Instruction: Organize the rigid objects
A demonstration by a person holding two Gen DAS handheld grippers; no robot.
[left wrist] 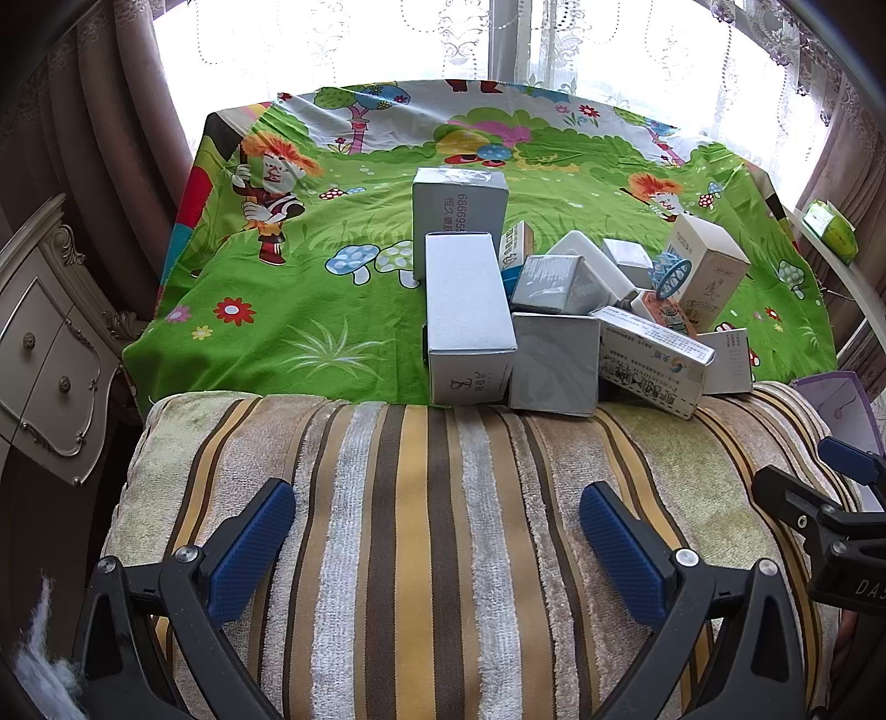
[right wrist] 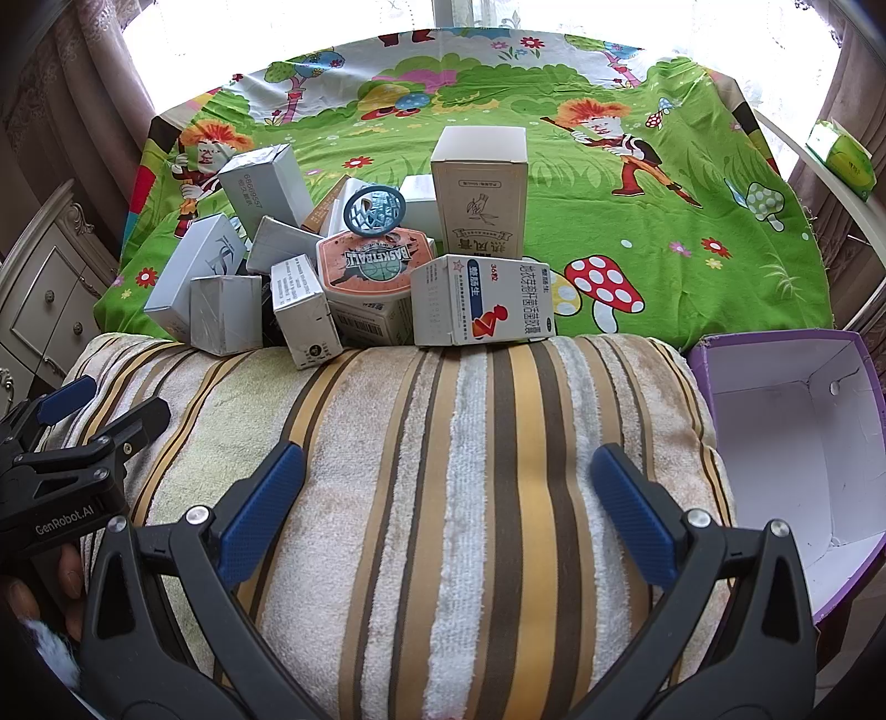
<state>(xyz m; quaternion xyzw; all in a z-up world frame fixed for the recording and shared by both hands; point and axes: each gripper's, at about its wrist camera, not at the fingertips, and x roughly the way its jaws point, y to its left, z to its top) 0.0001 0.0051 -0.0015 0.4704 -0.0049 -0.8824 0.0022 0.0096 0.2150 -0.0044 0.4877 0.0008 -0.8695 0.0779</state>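
1. Left wrist view: left gripper (left wrist: 437,548) spread wide over the striped towel (left wrist: 421,554), nothing between its blue pads (left wrist: 252,548); right gripper (left wrist: 830,498) seen at the right edge, black arm and blue tip only.
2. Right wrist view: right gripper (right wrist: 448,509) likewise released, jaws far apart above the same striped towel (right wrist: 443,498), empty; left gripper (right wrist: 83,432) poking in at the left edge, fingers of a hand (right wrist: 33,587) visible beneath its body.
3. Pile of boxes (left wrist: 554,310) heaped on the green cartoon cloth (left wrist: 310,310), right at the far edge of the towel; well apart from both grippers.
4. Within the pile, in the right wrist view: tall cream box (right wrist: 479,191) standing upright at the back; white medicine box (right wrist: 482,302) with red and blue print lying on its side in front of it, touching the towel edge; octagonal basketball box (right wrist: 374,263) just left of that, a blue mesh ring (right wrist: 374,210) resting on top of it; grey and white cartons (right wrist: 227,313) tumbled at various tilts further left.
5. Open purple box (right wrist: 786,432) with a white inside, empty, just right of the towel; near the right gripper, apart from the pile.
6. White carved drawer cabinet (left wrist: 39,343) at the left; bright curtained window (left wrist: 498,39) behind the cloth.
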